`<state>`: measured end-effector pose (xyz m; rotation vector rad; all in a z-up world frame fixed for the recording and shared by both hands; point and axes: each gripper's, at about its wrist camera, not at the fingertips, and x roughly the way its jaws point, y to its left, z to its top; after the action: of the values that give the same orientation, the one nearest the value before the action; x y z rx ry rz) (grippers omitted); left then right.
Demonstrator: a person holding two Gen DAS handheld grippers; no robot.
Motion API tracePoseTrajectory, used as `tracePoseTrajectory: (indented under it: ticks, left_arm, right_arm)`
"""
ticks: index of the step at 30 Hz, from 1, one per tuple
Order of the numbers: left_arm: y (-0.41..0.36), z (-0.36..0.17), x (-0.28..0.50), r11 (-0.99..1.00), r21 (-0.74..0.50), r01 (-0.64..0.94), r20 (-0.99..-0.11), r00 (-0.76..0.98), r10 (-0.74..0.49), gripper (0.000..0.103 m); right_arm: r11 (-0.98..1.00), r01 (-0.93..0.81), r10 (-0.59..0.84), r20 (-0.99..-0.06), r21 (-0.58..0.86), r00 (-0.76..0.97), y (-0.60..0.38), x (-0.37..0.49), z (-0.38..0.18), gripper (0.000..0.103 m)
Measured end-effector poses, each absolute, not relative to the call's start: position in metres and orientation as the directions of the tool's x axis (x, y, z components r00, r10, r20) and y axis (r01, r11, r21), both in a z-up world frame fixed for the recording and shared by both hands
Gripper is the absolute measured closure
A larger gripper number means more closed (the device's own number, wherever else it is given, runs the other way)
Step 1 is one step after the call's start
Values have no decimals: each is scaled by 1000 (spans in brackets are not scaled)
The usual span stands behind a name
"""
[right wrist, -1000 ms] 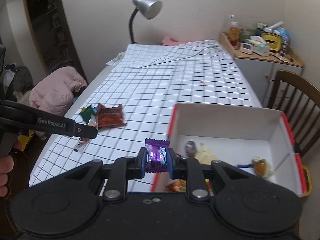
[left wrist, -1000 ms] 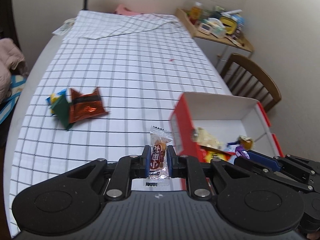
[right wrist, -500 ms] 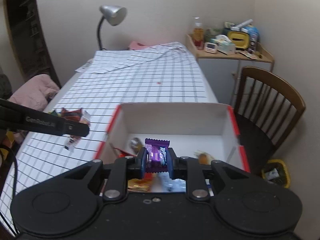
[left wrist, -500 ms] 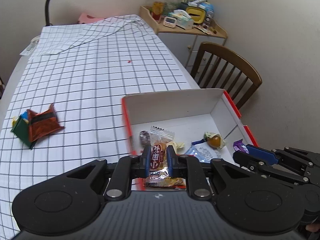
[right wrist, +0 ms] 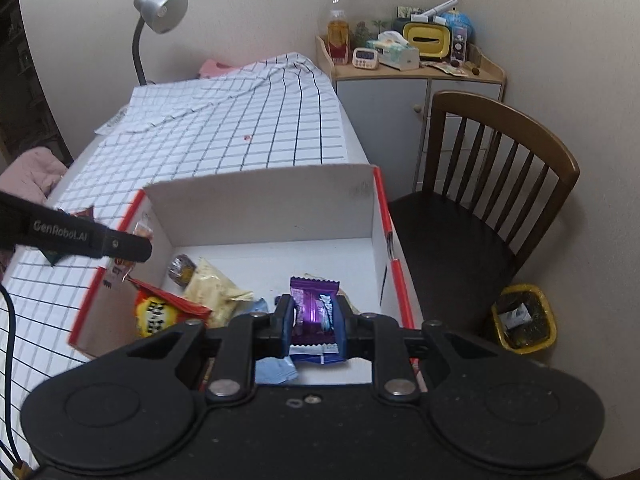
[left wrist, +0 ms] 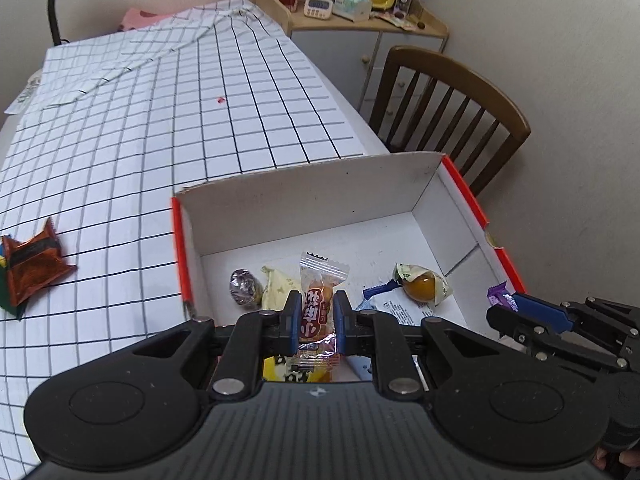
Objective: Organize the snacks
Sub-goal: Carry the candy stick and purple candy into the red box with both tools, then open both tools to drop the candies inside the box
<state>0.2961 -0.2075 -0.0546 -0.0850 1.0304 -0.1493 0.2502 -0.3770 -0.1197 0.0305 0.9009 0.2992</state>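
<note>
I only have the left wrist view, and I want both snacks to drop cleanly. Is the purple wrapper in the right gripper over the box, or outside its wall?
Observer: Over it. In the right wrist view the right gripper is shut on the purple foil candy wrapper, which hangs above the floor of the white cardboard box with red edges.
Operator: What lies under the left gripper? Its body blocks the near corner.
Observer: A red-and-yellow snack bag lies in that corner.
Operator: Is there anything on the floor nearby?
Observer: A yellow waste bin stands on the floor beside the brown wooden chair.
</note>
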Motion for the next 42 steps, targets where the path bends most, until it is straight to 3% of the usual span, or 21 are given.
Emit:
tracePoseTrajectory:
  ticks: [22,42]
  left_arm:
    - [-242,-116,364,989,-71,131,-899,421,-120,87]
    - [-254,-140,376,983,-71,169,-928,350,-127,87]
  right_arm:
    - [927,-352,281,-858,128,429,-335,291,-168,84]
    - [947,-292,245,-892,135,380,-343,302,-190,80]
